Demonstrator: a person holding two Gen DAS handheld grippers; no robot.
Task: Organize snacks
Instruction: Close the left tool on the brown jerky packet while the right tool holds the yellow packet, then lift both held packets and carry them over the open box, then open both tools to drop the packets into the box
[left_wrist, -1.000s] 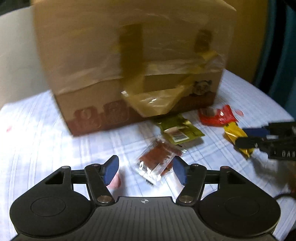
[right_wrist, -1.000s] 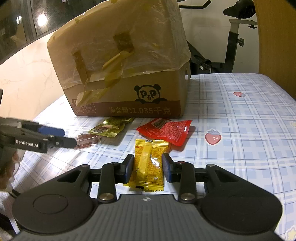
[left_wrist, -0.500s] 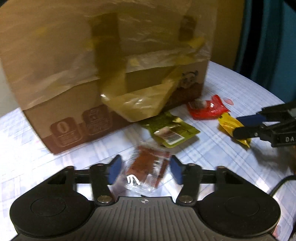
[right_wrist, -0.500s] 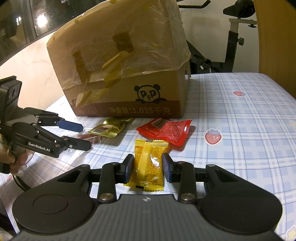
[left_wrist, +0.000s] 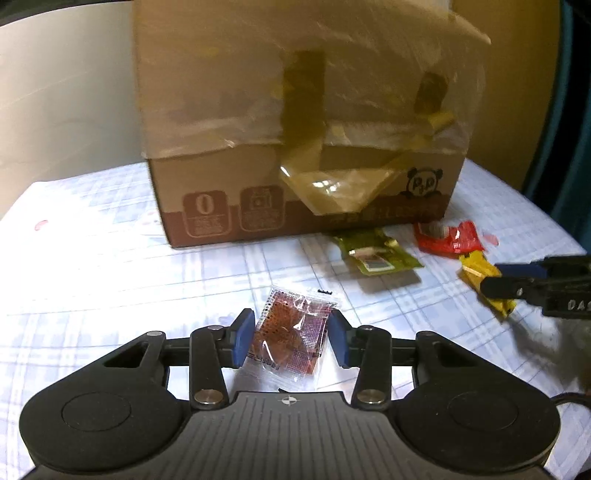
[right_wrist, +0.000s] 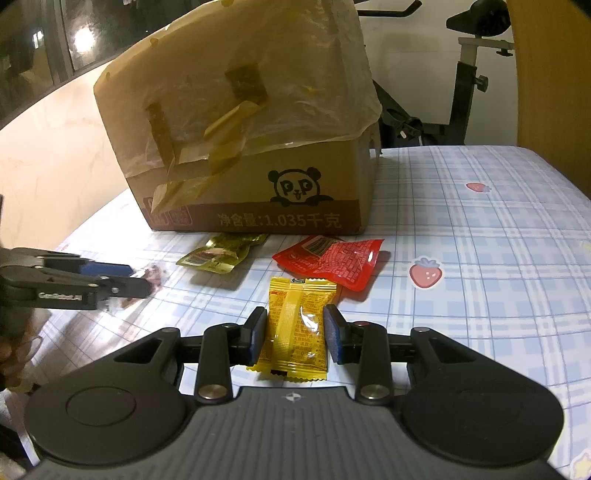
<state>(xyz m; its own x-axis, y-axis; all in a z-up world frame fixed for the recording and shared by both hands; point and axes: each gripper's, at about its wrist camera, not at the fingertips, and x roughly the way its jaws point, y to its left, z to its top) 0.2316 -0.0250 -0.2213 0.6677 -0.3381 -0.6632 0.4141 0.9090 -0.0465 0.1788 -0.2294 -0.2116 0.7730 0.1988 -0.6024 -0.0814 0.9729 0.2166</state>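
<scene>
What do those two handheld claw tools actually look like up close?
Both are matte black plastic. The left gripper and right gripper each have a ribbed body, two round discs, silver rivets and blue pads on the fingers. White lettering marks the side, and a black cable trails behind one.

Ahead, the plastic-draped brown cardboard box (left_wrist: 303, 147) blocks me; open checked counter (right_wrist: 480, 258) lies to its right.

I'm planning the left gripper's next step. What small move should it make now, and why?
Probably finish closing the left gripper until its pads press the brown snack packet. Its jaws have just been closing with the packet lying between them on the table, yet small gaps seem to remain at both pads. The right gripper already clamps the yellow packet.
</scene>
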